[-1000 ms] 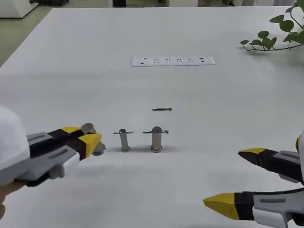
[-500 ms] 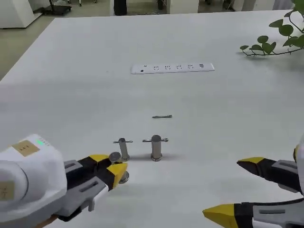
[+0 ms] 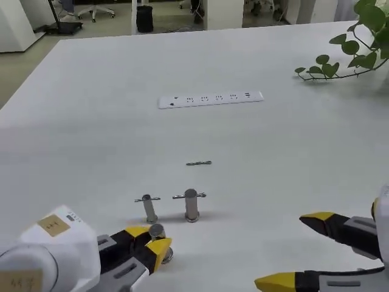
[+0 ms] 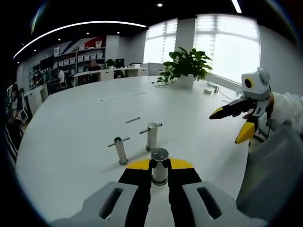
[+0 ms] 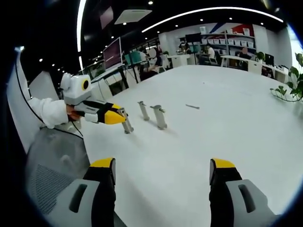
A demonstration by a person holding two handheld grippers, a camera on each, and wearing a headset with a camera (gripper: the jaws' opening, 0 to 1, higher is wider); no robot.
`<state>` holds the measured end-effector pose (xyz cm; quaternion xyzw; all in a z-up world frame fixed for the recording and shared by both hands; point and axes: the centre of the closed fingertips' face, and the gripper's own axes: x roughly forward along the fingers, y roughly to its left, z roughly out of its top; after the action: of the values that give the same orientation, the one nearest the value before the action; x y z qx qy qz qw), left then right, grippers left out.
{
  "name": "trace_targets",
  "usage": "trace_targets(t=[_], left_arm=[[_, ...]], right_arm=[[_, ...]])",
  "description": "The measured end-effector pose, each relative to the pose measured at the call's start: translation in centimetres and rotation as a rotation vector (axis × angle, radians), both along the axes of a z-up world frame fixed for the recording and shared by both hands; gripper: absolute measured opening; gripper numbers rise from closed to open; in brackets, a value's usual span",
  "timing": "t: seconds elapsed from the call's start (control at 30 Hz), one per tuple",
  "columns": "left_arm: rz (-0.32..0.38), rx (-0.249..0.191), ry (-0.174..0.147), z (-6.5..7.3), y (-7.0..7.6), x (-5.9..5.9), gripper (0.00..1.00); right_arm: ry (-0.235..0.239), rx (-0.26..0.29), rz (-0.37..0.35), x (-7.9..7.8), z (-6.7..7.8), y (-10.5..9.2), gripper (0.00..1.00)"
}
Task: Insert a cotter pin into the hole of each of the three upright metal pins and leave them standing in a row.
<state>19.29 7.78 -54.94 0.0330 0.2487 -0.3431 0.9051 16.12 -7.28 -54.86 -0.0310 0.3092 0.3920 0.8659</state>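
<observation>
Two metal pins stand upright on the white table, each with a cotter pin through its hole: a thinner pin on the left and a thicker pin on the right. My left gripper is shut on a third metal pin, upright, near the table's front and left of the two. A loose cotter pin lies flat beyond them. My right gripper is open at the lower right, holding nothing.
A white power strip lies farther back at mid-table. A green plant trails in at the far right. Office shelves and chairs stand beyond the table's far edge.
My left gripper has carried the third pin to the right and toward the table's front. The head camera has tilted, shifting the scene down. The right gripper has barely moved.
</observation>
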Motion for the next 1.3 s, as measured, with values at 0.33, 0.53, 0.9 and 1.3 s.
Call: trace_targets(t=[0.33,0.53,0.9,1.3], left_arm=[[-0.004,-0.003,0.024,-1.0,-0.7,-0.3,0.09],[-0.016,0.009,0.02,-1.3,-1.0,-0.4,0.09],[-0.04,0.035,0.021,-2.0,-1.3,-0.7,0.09],[-0.04,0.03,0.01,-2.1,-1.3,-0.4,0.09]], right_arm=[[0.004,0.006,-0.013,0.1,-0.2,-0.2,0.78],[0.005,0.0,-0.008,0.2,-0.2,-0.1,0.78],[0.016,0.004,-0.004,-0.1,-0.5,0.2,0.78],[0.031,0.004,-0.002,-0.7,-0.7,0.2,0.78]])
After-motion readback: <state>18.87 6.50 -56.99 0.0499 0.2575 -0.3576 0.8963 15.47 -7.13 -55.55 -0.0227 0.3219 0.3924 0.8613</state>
